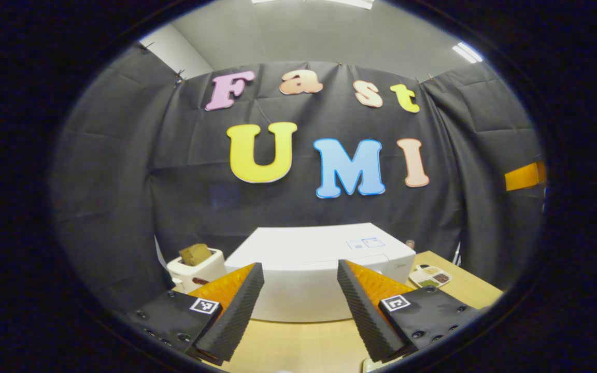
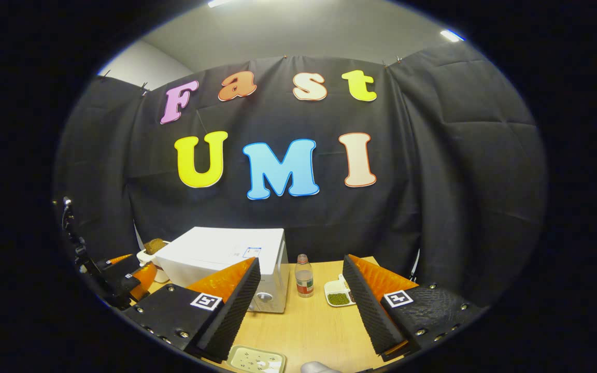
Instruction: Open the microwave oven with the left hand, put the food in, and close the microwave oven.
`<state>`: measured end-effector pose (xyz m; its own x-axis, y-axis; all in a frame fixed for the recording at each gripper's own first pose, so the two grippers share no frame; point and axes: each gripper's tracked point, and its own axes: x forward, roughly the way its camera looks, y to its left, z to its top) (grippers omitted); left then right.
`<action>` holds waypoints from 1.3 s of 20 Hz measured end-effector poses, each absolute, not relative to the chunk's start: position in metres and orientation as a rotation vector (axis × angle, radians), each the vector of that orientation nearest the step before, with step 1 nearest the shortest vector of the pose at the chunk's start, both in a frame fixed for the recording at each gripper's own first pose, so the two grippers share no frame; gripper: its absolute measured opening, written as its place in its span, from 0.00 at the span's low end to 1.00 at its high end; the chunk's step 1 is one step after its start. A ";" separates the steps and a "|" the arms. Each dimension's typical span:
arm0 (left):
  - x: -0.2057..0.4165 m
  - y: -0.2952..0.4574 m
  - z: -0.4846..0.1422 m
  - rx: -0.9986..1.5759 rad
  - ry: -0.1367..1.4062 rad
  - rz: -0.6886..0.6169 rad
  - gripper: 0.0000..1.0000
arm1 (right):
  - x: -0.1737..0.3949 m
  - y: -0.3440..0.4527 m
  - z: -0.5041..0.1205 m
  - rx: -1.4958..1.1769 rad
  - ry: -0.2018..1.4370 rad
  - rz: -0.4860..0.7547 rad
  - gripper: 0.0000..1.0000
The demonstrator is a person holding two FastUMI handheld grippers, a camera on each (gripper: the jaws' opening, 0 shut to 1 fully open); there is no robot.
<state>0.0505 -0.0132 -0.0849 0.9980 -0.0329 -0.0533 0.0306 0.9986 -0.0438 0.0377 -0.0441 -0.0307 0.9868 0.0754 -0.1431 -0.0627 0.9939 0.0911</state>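
In the left gripper view the left gripper point(image 1: 298, 303) hangs with its fingers wide apart and nothing between them, facing the white microwave oven point(image 1: 324, 264) on the wooden table point(image 1: 298, 344). The door looks shut, which fits either food still waiting outside or food already shut inside. A divided dish of food point(image 1: 430, 276) sits to the oven's right.

In the right gripper view the right gripper point(image 2: 301, 305) is likewise spread and empty. A bottle point(image 2: 304, 275) and a small dish of green food point(image 2: 339, 298) stand beside the oven (its inside is hidden).
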 end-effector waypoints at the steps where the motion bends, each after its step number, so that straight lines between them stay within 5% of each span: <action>1: 0.044 0.000 -0.071 -0.037 0.042 -0.016 0.99 | 0.036 -0.044 -0.026 0.082 0.135 0.059 0.97; 9: -0.002 0.050 0.016 -0.022 -0.056 0.009 0.99 | 0.024 -0.014 0.004 0.042 0.061 0.056 0.98; 26: -0.017 0.034 0.036 -0.087 -0.058 -0.040 0.99 | 0.006 -0.002 0.024 0.036 0.014 0.069 0.98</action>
